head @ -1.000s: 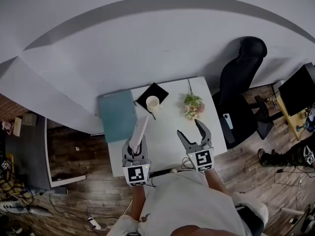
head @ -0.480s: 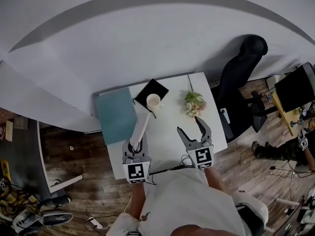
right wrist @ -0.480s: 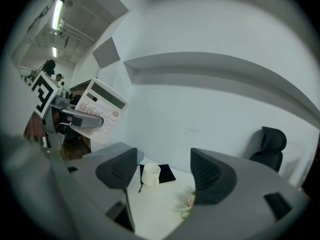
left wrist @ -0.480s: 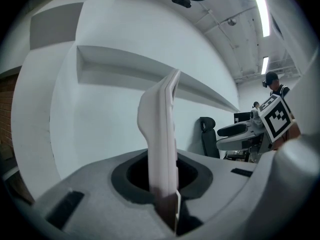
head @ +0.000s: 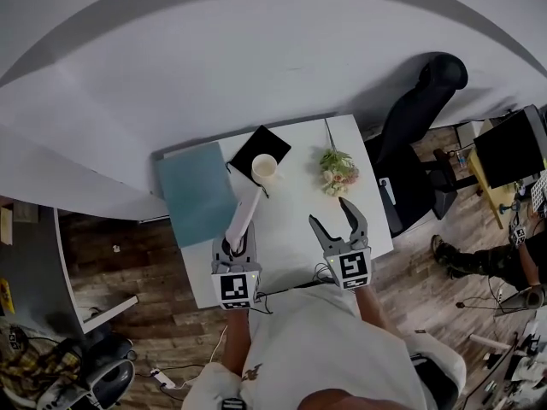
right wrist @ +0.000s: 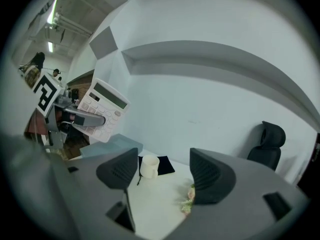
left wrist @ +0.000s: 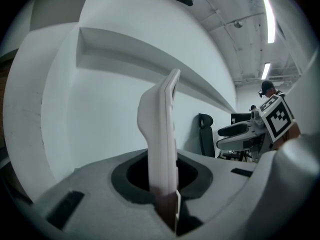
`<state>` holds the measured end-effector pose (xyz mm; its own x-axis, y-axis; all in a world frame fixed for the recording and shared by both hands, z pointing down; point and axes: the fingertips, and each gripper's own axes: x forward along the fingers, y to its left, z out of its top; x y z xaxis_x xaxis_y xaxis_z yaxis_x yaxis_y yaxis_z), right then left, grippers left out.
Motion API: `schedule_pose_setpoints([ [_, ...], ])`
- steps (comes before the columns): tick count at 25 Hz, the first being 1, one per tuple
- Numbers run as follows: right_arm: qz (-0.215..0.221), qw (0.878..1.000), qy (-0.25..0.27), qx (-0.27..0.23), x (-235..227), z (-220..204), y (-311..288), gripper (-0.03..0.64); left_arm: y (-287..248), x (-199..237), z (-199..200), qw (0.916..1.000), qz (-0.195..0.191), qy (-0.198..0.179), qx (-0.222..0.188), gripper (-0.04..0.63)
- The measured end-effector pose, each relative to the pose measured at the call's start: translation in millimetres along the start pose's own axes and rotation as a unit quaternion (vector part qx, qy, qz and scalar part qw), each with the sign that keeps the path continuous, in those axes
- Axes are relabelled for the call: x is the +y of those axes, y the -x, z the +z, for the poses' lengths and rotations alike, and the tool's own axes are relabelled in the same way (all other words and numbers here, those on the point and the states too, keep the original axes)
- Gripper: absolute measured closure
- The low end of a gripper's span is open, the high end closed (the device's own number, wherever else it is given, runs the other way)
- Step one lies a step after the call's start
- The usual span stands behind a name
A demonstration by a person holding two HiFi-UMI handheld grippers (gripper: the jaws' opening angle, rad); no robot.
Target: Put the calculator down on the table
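Head view: left tongs (head: 237,248) clamped on calculator (head: 245,214), held edge-up above counter (head: 291,225); right tongs (head: 329,212) agape, empty. Lowering and release judged outstanding.

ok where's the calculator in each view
Head view: calculator left of centre, in the left gripper.
Left gripper view: calculator dead centre, edge-on, between the shut jaws.
Right gripper view: calculator upper left, keys showing.
Shared landmark: the black office chair, right of centre in every view.
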<state>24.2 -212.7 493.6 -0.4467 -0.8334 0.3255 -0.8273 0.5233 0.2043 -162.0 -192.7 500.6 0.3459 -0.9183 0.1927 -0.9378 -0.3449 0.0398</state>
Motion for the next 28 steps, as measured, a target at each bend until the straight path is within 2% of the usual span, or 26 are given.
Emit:
schedule_pose_setpoints([
  [6,0.024,1.0,-0.005,0.016,-3,-18,-13,0.295,-13,-9,-25,0.9994,-0.008,0.008,0.033,0.528],
  [12,0.053,0.998,-0.006,0.034,-4,-40,-21,0.295,-23,-25,-53,0.9972,-0.016,0.033,0.065,0.526],
  [23,0.099,0.992,-0.023,0.071,5,-86,-22,0.304,-30,-55,-99,0.9892,-0.032,0.076,0.121,0.526],
  [28,0.113,0.99,-0.026,0.086,9,-102,-21,0.308,-31,-65,-115,0.9862,-0.037,0.079,0.141,0.526],
])
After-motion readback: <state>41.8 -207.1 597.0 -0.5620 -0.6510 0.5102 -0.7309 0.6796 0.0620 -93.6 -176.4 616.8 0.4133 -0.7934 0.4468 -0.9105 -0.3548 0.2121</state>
